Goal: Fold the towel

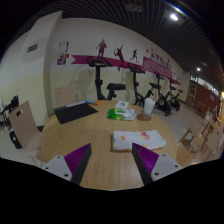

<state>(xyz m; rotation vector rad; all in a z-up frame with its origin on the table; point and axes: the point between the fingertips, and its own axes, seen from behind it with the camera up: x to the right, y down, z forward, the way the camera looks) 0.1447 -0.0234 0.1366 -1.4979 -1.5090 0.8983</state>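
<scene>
One towel [138, 139], one green bag [121, 113], one white roll [149, 105] and one dark mat [74, 112] are lying on the surface [100, 150].

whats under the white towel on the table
The white towel lies flat on the wooden table, ahead of the open claw. Whether anything lies beneath it is hidden by the cloth.

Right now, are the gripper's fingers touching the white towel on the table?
Apart. The gripper view shows bare wooden table between the open fingers and the white towel, which lies flat just beyond the gripper.
</scene>
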